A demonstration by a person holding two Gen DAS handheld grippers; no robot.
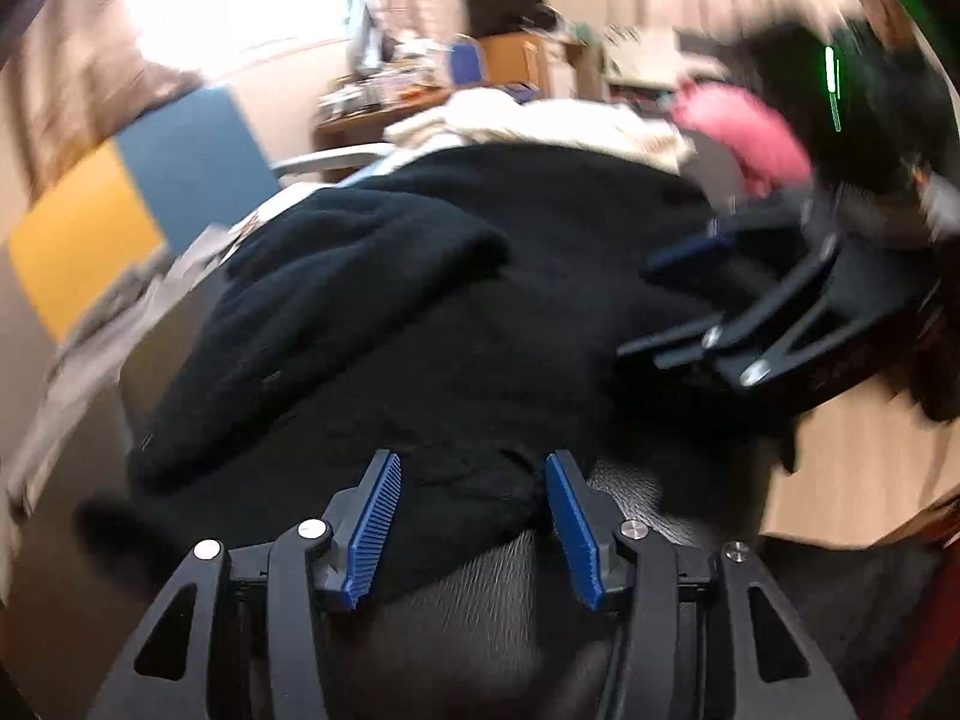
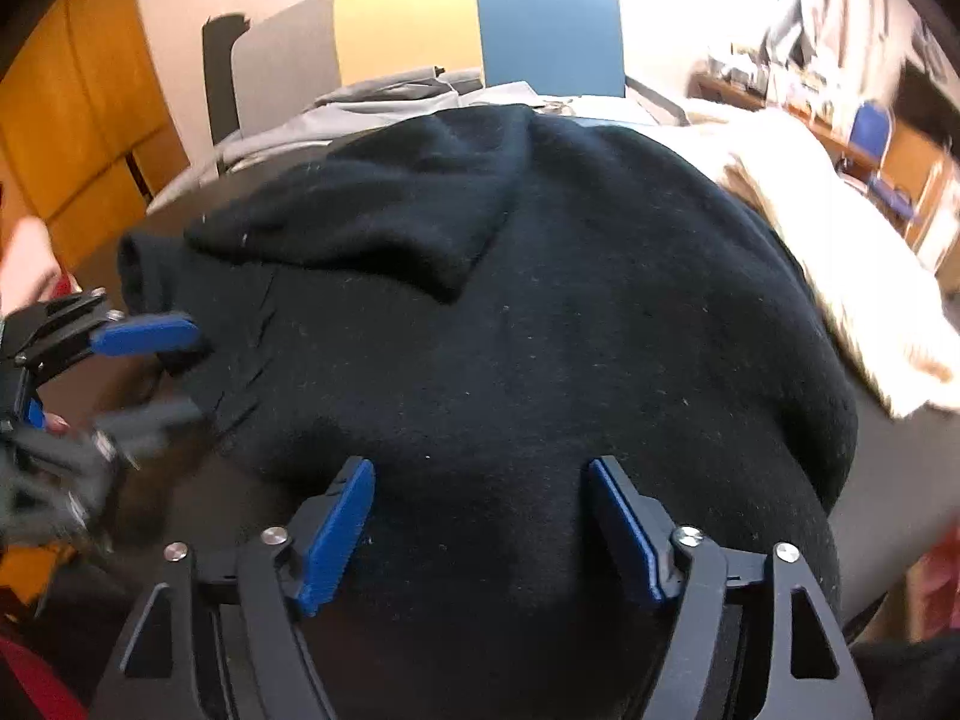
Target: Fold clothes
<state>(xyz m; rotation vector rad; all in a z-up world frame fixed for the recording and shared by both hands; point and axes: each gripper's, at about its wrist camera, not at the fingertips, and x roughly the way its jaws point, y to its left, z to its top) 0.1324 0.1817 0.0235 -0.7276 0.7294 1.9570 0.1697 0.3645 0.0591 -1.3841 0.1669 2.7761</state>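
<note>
A black sweater (image 1: 480,300) (image 2: 540,330) lies spread on a dark leather-like surface (image 1: 510,588), with one sleeve (image 1: 360,276) (image 2: 372,222) folded across its body. My left gripper (image 1: 474,468) is open at the sweater's near corner, and a flap of black fabric lies between its fingers. It shows blurred at the left in the right wrist view, left gripper (image 2: 156,375). My right gripper (image 2: 480,474) is open low over the sweater's near edge, fabric under both fingers. From the left wrist view the right gripper (image 1: 654,306) sits at the sweater's right side.
A cream garment (image 1: 540,126) (image 2: 840,276) lies beyond the sweater, with a pink one (image 1: 744,126) beside it. Grey clothes (image 2: 372,102) pile at the far edge before a yellow-and-blue chair back (image 2: 480,24). A wooden cabinet (image 2: 78,108) stands left; a cluttered desk (image 1: 384,90) stands behind.
</note>
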